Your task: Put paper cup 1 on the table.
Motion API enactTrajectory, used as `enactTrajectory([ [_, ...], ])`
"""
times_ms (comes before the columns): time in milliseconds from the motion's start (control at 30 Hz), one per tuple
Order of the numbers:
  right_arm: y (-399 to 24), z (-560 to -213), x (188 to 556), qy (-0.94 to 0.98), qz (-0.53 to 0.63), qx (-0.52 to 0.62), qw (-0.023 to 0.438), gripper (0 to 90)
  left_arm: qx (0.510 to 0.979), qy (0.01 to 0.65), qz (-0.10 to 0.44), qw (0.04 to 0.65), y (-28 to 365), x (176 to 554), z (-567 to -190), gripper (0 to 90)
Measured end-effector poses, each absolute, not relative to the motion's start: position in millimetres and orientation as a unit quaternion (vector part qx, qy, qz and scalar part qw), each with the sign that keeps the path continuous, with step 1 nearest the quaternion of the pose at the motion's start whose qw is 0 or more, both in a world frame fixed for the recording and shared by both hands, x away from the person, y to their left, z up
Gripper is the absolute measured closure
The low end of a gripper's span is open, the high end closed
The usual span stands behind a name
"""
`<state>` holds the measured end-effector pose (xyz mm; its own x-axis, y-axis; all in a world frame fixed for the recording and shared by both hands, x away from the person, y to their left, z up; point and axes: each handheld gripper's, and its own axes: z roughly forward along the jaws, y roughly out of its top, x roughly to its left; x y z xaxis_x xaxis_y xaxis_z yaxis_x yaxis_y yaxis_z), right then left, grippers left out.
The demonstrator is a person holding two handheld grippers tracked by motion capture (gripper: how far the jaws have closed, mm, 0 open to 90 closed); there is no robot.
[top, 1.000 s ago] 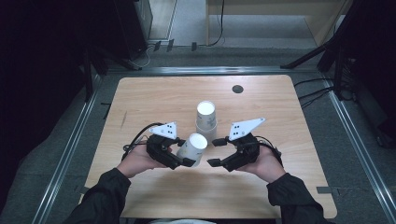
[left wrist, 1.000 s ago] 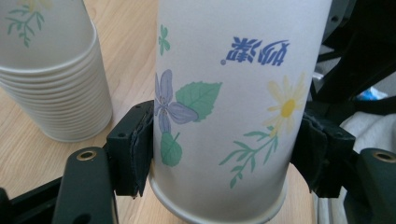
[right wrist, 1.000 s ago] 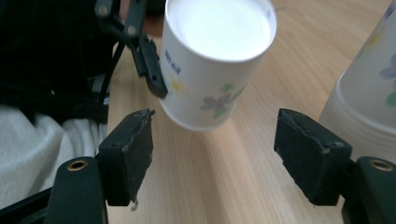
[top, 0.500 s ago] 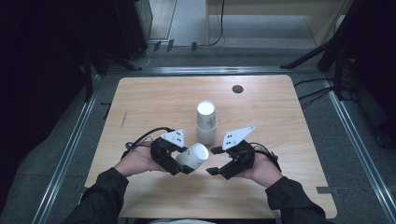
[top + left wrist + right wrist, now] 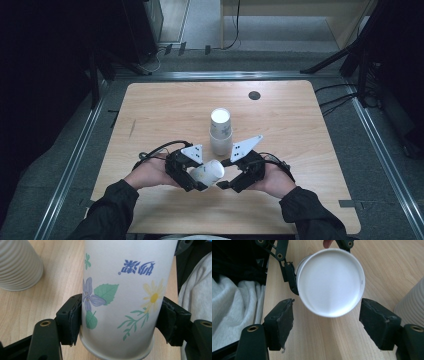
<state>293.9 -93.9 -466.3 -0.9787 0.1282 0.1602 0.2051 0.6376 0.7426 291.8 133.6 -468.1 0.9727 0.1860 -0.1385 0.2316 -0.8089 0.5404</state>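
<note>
Paper cup clamped in left tongs, flowers in left gripper view, right tongs apart, holding nothing.

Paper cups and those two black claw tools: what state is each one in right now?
Flower-printed white paper cup: lying sideways, clamped in the left gripper.
Left gripper: shut on the cup's sides.
Right gripper: open, jaws facing the cup's flat end, not touching it.
Ribbed white paper cups: stacked upside down, standing on the light wooden table, untouched.
</note>
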Motion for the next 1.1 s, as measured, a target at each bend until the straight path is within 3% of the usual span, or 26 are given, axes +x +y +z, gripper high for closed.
enactTrajectory([
  [333,-80,-473,292,-0.915,-0.395,-0.067,0.053,27.2,0.962,0.080,-0.051,0.257,119,286,-474,28.6],
  [700,-76,-473,290,-0.920,-0.384,-0.051,0.060,34.9,0.961,0.072,-0.055,0.260,119,286,-476,27.9],
  [767,-77,-471,290,-0.920,-0.384,-0.053,0.058,34.8,0.960,0.074,-0.053,0.266,119,286,-475,26.2],
  [867,-81,-467,291,-0.918,-0.388,-0.058,0.052,34.8,0.951,0.083,-0.033,0.296,123,284,-469,12.8],
  [1100,-97,-454,297,-0.902,-0.423,-0.073,0.044,34.8,0.939,0.102,-0.023,0.329,133,288,-460,9.1],
])
